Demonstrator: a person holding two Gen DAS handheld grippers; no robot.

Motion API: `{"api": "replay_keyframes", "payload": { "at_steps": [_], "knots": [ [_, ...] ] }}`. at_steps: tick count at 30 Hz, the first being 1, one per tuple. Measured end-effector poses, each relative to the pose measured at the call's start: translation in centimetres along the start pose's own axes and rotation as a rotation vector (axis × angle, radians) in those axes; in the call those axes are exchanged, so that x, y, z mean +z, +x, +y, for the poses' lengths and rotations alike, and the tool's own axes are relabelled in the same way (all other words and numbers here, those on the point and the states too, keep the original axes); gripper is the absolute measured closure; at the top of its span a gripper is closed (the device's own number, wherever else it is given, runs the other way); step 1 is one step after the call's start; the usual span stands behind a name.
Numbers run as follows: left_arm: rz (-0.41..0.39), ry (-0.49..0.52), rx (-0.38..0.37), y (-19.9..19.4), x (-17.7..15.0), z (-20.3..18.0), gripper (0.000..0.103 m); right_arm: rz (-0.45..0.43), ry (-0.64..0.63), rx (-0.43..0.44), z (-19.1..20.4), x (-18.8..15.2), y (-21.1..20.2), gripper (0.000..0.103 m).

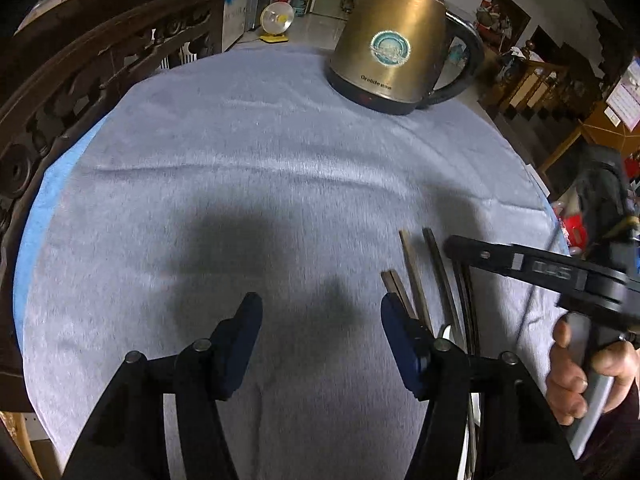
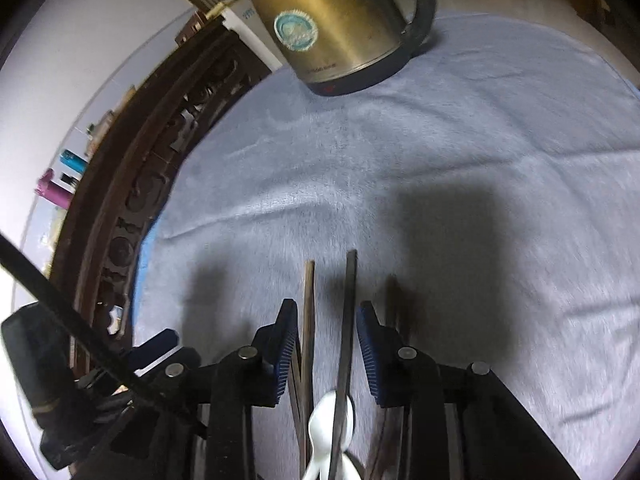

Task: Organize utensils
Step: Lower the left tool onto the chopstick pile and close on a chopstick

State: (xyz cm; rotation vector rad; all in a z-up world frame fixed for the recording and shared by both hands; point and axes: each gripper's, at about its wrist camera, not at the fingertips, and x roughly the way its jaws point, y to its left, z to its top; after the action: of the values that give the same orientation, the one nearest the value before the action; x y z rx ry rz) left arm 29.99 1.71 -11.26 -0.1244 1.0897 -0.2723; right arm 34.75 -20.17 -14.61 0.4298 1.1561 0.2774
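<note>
**Utensils on grey cloth: grasp pending**

Right gripper [image 2: 326, 356]: partly open, straddling loose chopsticks [image 2: 308, 320] and white spoon [image 2: 330, 420], gripping nothing. Left gripper [image 1: 322, 340]: half open, empty, beside them. Risk: closing could catch mixed pieces, scattering sticks.

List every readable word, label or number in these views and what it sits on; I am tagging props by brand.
"Orolide", followed by small characters too blurred to read: printed on the kettle, low on its body.
Round teal sticker on the kettle: its print is too worn to read.
Calendar-like sheet in the far room: too small to read.
Nothing readable on the chopsticks or the white spoon.
</note>
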Motion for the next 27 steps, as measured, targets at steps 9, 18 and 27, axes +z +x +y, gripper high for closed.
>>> {"api": "replay_keyframes", "payload": {
  "at_steps": [9,18,27],
  "knots": [
    [0.06,0.055,-0.054,2.0,3.1,-1.0,0.052,0.064,-0.044,-0.183,0.7,2.1,3.9,0.096],
    [0.196,0.08,-0.094,7.2,6.2,-5.7,0.056,-0.113,0.033,0.03,-2.0,1.7,-3.2,0.096],
    [0.285,0.081,-0.06,10.4,6.2,-7.7,0.097,-0.274,0.061,0.124,-3.8,-2.5,-11.4,0.096]
  ]
}}
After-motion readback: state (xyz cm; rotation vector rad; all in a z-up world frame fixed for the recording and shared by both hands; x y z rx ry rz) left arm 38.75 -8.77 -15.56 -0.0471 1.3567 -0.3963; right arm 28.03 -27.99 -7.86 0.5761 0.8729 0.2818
